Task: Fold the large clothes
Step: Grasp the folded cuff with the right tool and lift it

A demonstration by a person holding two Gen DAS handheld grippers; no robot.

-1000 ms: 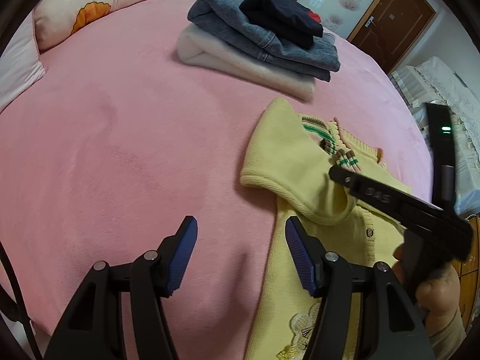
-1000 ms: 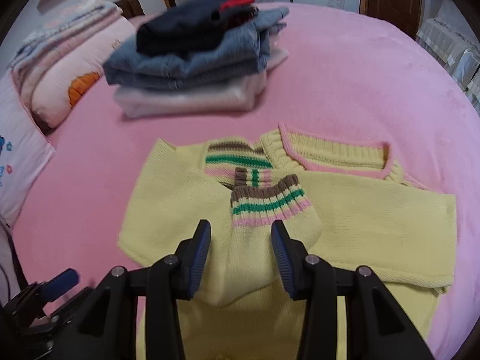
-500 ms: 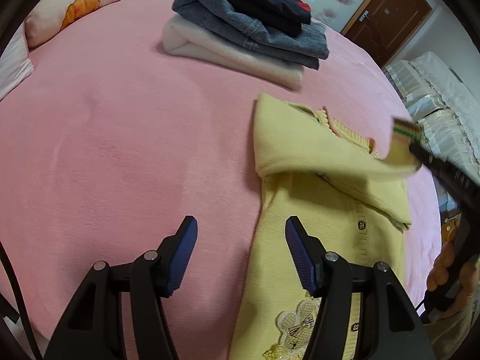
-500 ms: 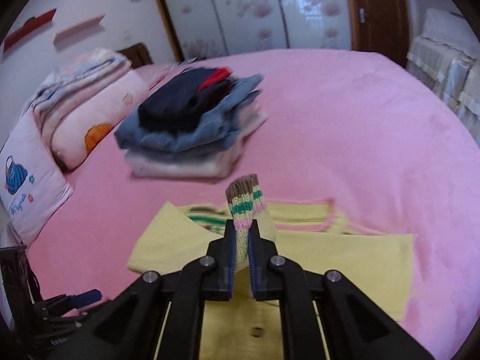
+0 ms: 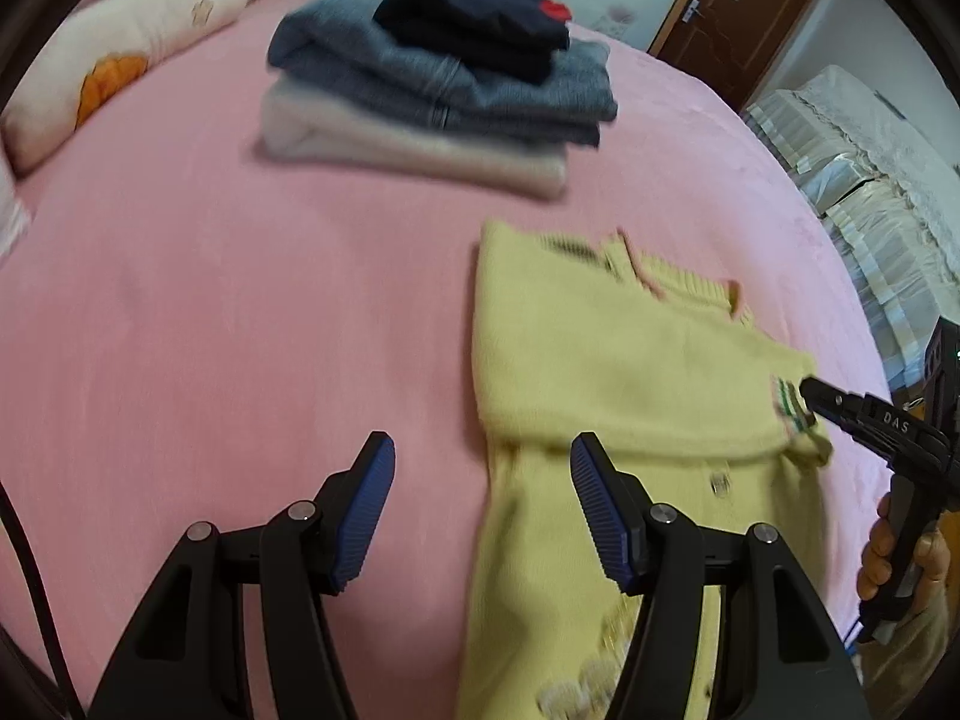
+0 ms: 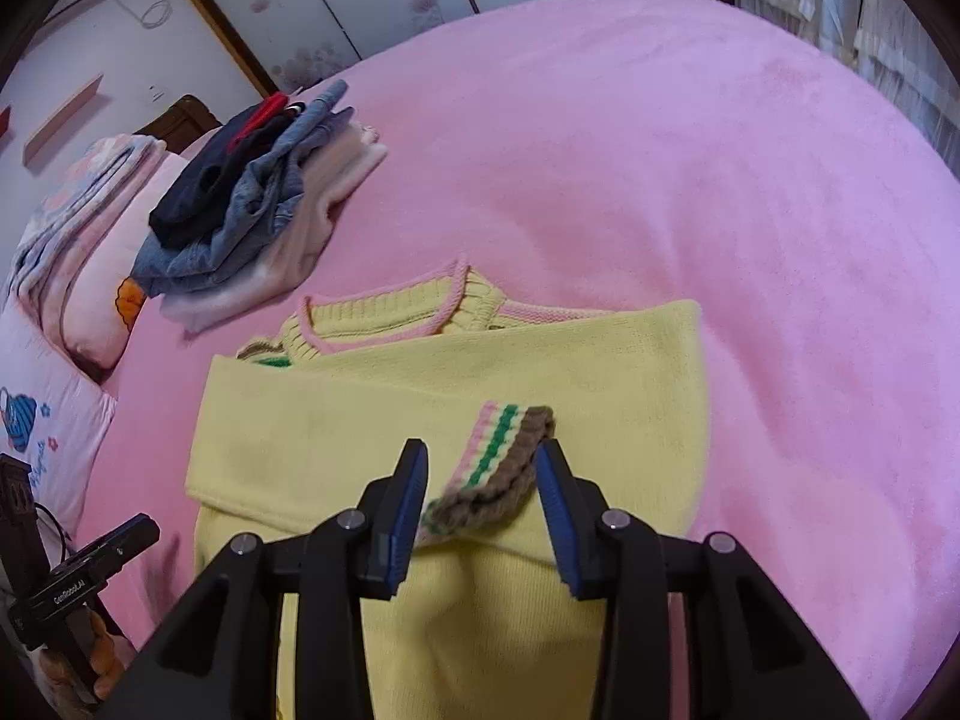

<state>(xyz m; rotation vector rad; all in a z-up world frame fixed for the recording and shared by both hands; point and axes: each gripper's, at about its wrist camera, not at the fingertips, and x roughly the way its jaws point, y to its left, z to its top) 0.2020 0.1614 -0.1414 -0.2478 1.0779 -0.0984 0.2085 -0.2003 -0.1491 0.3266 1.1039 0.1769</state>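
Note:
A yellow knit cardigan (image 5: pixel 606 372) lies on the pink bed (image 5: pixel 240 300), collar far, with one sleeve folded across its chest. It also shows in the right wrist view (image 6: pixel 420 414). The sleeve's striped cuff (image 6: pixel 492 468) lies loose between my right gripper's (image 6: pixel 483 498) open blue pads, at the cardigan's right edge. My left gripper (image 5: pixel 480 510) is open and empty, low over the bed at the cardigan's left edge. The right gripper shows in the left wrist view (image 5: pixel 810 396) at the cuff.
A stack of folded clothes (image 5: pixel 444 90), cream, grey and dark navy, sits further back on the bed; it also shows in the right wrist view (image 6: pixel 252 198). Pillows (image 5: pixel 120 54) lie at the far left. A door (image 5: pixel 738 18) and covered furniture (image 5: pixel 870 180) stand beyond the bed.
My right gripper carried the striped cuff across the cardigan to its right side, then opened and let the cuff drop. The sleeve now lies flat across the chest. My left gripper stayed open.

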